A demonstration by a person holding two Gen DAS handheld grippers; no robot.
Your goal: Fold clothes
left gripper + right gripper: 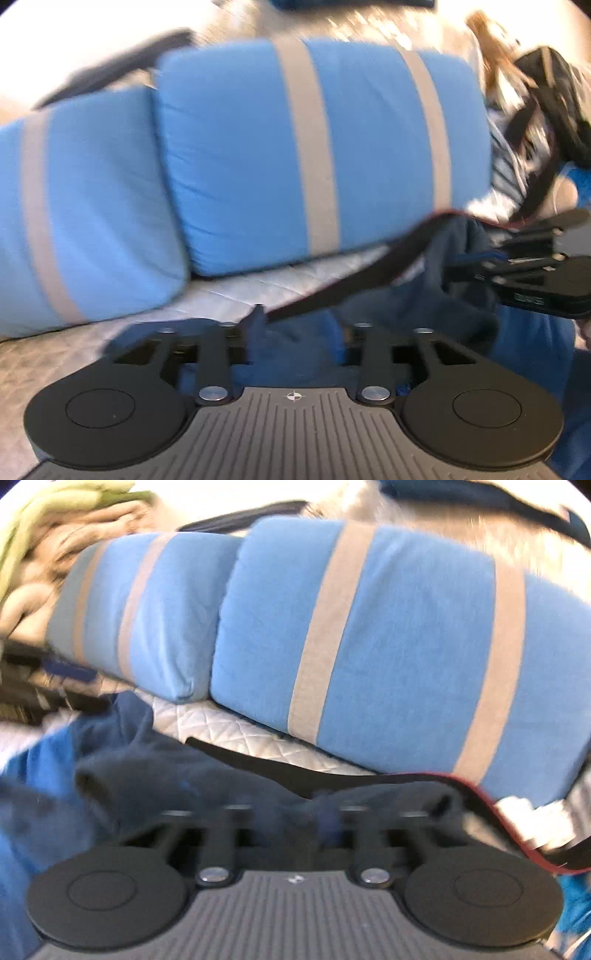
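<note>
A dark navy garment [406,302] lies bunched on the quilted bedcover [277,284], and a black band with a red edge [351,284] runs across it. My left gripper [295,332] is shut on a fold of this garment, which hides its fingertips. My right gripper [517,266] shows at the right edge, also in the navy cloth. In the right wrist view the navy garment [166,771] covers the fingertips of my right gripper [295,812], which is shut on it. The black band [369,775] passes just beyond. Both views are blurred by motion.
Two blue pillows with grey stripes [240,155] [92,203] stand close behind the garment, seen again as pillows [388,646] [147,609]. A heap of other clothes [535,110] lies at the right, and bright blue fabric [532,350] sits below it. A pale clothes pile [55,535] is far left.
</note>
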